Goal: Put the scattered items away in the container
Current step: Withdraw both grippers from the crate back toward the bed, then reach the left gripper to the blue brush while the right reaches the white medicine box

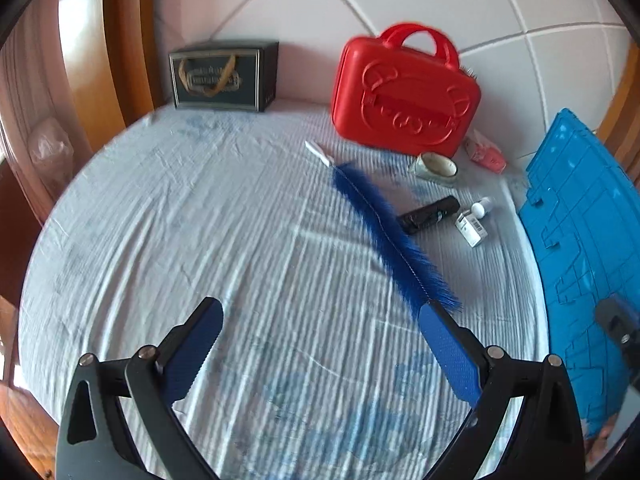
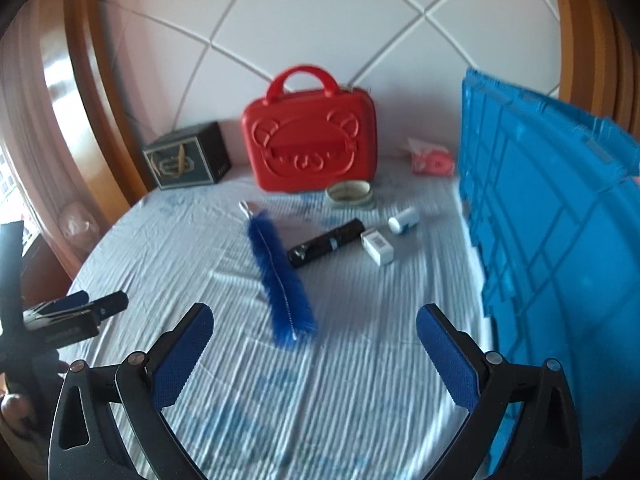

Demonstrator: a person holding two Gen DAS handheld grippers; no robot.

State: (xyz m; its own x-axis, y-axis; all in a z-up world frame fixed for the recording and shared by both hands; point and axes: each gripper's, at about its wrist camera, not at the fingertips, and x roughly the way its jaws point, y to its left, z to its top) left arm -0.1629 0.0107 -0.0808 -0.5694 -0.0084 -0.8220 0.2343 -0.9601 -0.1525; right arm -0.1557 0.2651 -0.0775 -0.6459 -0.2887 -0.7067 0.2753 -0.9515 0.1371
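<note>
From the left wrist, the left gripper [image 1: 320,348] is spread wide over the bed sheet [image 1: 160,240] and holds nothing, probably readied for a first pick, while the blue bottle brush [image 1: 384,232] lies in front of the red case [image 1: 404,92], with the tape roll [image 1: 434,166], black tube [image 1: 430,214], small white box [image 1: 472,228] and white bottle [image 1: 481,207] close by and the blue crate [image 1: 580,240] to the case's right. From the right wrist, the right gripper [image 2: 314,354] is likewise fully open and empty, aimed at the brush's near end in front of the case, with the crate standing to the case's right, seemingly the container meant for these items.
</note>
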